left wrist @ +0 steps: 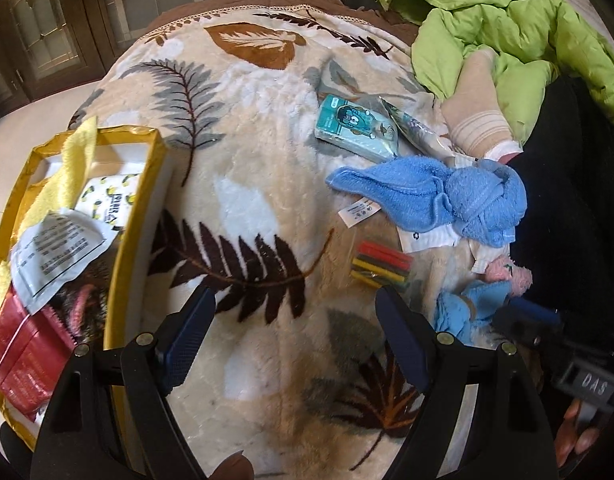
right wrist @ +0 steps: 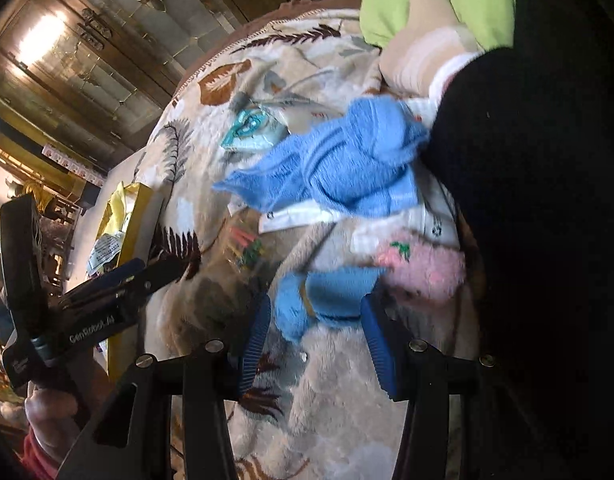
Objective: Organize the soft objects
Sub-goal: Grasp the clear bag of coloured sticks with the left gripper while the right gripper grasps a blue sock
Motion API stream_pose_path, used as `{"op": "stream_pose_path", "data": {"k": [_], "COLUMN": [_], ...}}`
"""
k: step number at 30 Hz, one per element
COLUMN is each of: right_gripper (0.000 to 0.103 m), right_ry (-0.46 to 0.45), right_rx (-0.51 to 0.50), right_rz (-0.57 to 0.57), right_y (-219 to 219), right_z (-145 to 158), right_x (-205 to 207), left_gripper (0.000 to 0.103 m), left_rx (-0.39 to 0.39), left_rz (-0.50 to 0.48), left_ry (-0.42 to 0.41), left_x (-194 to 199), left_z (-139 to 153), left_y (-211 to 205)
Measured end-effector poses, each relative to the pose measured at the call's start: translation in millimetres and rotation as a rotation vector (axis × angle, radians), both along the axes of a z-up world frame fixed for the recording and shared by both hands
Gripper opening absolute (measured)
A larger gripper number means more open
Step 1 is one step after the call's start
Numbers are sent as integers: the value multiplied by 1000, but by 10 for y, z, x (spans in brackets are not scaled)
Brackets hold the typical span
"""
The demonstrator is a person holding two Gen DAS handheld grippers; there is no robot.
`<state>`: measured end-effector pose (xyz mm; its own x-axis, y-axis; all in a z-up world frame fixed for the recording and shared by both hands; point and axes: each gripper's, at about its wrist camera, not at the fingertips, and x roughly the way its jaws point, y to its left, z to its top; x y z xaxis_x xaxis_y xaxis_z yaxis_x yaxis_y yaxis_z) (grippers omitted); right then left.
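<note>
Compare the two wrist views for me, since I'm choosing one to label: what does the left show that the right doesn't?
Only the left wrist view shows the red pouch in the yellow cardboard box.

Only the right wrist view shows the small blue plush piece framed between the open right gripper.

Both share the knotted blue terry towel, the teal tissue packet and the leaf-patterned fleece blanket.

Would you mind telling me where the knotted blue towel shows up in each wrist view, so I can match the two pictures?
Left wrist view: the knotted blue towel lies right of centre on the leaf-print blanket, beside the dark sleeve.
Right wrist view: the same towel sits above centre, beyond the open right gripper.
Shared landmark: the teal tissue pack, just beyond the towel in both.
</note>
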<state>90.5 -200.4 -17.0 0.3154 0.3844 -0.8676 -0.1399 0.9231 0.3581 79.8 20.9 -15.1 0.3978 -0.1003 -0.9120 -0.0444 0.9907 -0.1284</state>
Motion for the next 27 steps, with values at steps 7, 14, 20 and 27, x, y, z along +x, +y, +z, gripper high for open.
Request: {"op": "stream_pose_path", "data": {"k": [7, 14, 20, 27], "right_gripper": [50, 53, 53, 58], "right_ry": [30, 55, 64, 46], "right_rx": [-22, -39, -49, -78], "right_rz": [-3, 8, 6, -15], "right_y": [-11, 6, 30, 85], "right_z": [-102, -232, -315, -357], "right_x": [-39, -51, -30, 61], "left_gripper": [83, 85, 86, 88], "left_rx": [10, -63, -42, -14], "left_rz": [-57, -197, -236, -233], "left_ry": [-24, -9, 33, 45], "left_x": [109, 164, 262, 330], "left_z": [-60, -156, -275, -372], "left_y": [-152, -350, -429, -477]}}
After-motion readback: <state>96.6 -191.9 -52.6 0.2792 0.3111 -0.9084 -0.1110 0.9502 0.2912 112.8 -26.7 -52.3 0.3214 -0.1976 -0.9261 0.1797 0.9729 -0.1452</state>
